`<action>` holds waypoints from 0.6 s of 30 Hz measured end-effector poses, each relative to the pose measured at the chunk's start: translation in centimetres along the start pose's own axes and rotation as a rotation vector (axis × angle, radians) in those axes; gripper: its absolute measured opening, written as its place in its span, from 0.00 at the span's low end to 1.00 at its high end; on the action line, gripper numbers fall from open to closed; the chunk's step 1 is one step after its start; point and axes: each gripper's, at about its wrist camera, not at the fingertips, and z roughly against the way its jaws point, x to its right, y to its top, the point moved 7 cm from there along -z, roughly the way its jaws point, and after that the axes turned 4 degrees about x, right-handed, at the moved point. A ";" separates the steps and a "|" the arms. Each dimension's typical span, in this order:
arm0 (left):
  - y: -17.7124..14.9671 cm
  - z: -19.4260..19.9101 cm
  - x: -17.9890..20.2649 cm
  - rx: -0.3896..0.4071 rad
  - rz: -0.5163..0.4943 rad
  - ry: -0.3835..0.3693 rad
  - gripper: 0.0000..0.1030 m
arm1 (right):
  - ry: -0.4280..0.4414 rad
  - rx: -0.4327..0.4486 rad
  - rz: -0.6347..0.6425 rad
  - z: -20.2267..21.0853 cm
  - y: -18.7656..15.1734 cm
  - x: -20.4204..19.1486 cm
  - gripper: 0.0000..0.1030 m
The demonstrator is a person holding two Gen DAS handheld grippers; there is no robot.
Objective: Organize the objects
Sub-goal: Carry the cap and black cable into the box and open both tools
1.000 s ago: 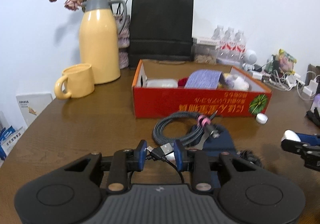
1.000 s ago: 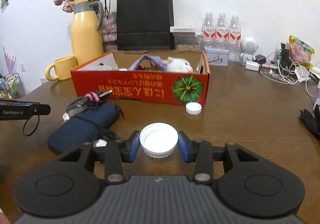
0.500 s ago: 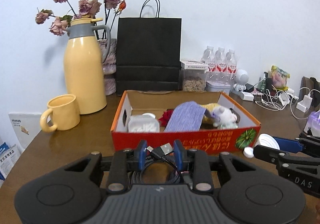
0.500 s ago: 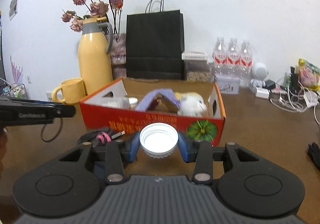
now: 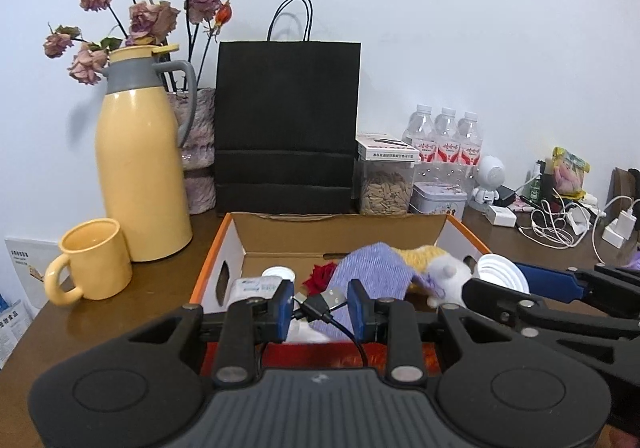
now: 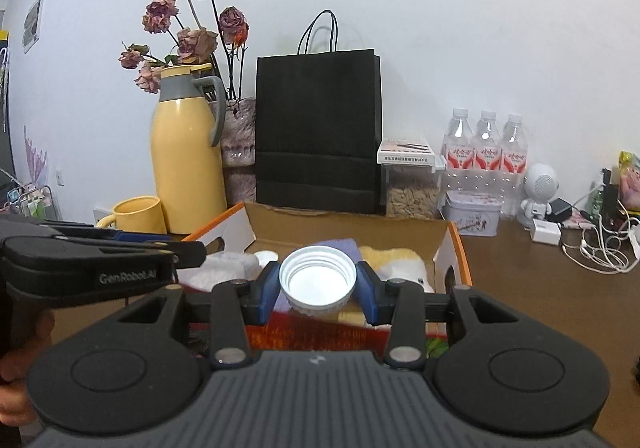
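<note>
- The left gripper (image 5: 319,311) has its blue fingers (image 5: 283,310) set narrow, clamped on a black USB cable (image 5: 322,302); the silver plug end sticks up between the pads and the cord drops away below them.
- From the left wrist view this gripper is above the near wall of the orange cardboard box (image 5: 440,229), which fills the centre of the frame.
- The right gripper (image 6: 318,285) pinches a white screw lid (image 6: 317,279) between its blue fingers (image 6: 368,294), threaded hollow side facing the camera. In the left wrist view that same lid (image 5: 502,273) shows at 3 o'clock, over the right end of the box.
- Inside the box lie a purple knitted cloth (image 5: 370,276), a yellow and white plush toy (image 5: 442,268) at its 3 o'clock side, a red fabric rose (image 5: 320,275) and a white container (image 5: 256,285) toward 9 o'clock.
- Behind the box, at 12 o'clock, stands a black paper bag (image 5: 287,128). At 10 o'clock is a yellow thermos jug (image 5: 140,172) with dried roses (image 5: 152,18) behind it, and a yellow mug (image 5: 94,262) sits on the brown counter (image 5: 160,288) just beside the jug.
- At 2 o'clock are a seed jar (image 5: 386,192), three water bottles (image 5: 446,138), a small tin (image 5: 440,201) and a white robot figure (image 5: 489,180), with tangled chargers (image 5: 560,226) farther right.
- A person's hand (image 6: 16,380) shows at the left edge of the right wrist view, behind the left gripper's body.
</note>
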 end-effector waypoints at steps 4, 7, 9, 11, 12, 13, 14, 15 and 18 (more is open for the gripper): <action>0.7 -2.2 -0.1 -0.006 0.010 0.005 0.27 | -0.002 -0.009 0.003 -2.4 0.5 0.4 0.40; 1.3 -3.9 -0.4 -0.005 0.016 0.012 0.27 | -0.007 -0.015 0.001 -4.1 0.6 0.9 0.40; 1.7 -5.0 -0.6 0.000 0.019 0.020 0.27 | -0.011 -0.021 0.001 -5.3 0.7 1.3 0.40; 2.0 -6.0 -0.8 0.000 0.027 0.023 0.27 | -0.010 -0.031 -0.002 -6.6 0.7 1.7 0.40; 2.1 -6.7 -0.8 -0.002 0.031 0.022 0.27 | -0.009 -0.036 -0.005 -7.1 0.7 2.0 0.40; 2.2 -7.2 -0.8 -0.006 0.032 0.022 0.27 | -0.010 -0.042 -0.007 -7.7 0.7 2.3 0.40; 2.2 -7.8 -0.8 -0.009 0.029 0.024 0.27 | -0.013 -0.045 -0.009 -8.3 0.7 2.5 0.40; 2.3 -8.4 -0.8 -0.011 0.024 0.027 0.26 | -0.013 -0.047 -0.013 -8.7 0.7 2.7 0.40; 2.5 -9.8 -0.9 -0.020 0.018 0.028 0.27 | -0.008 -0.058 -0.021 -10.1 0.6 3.4 0.40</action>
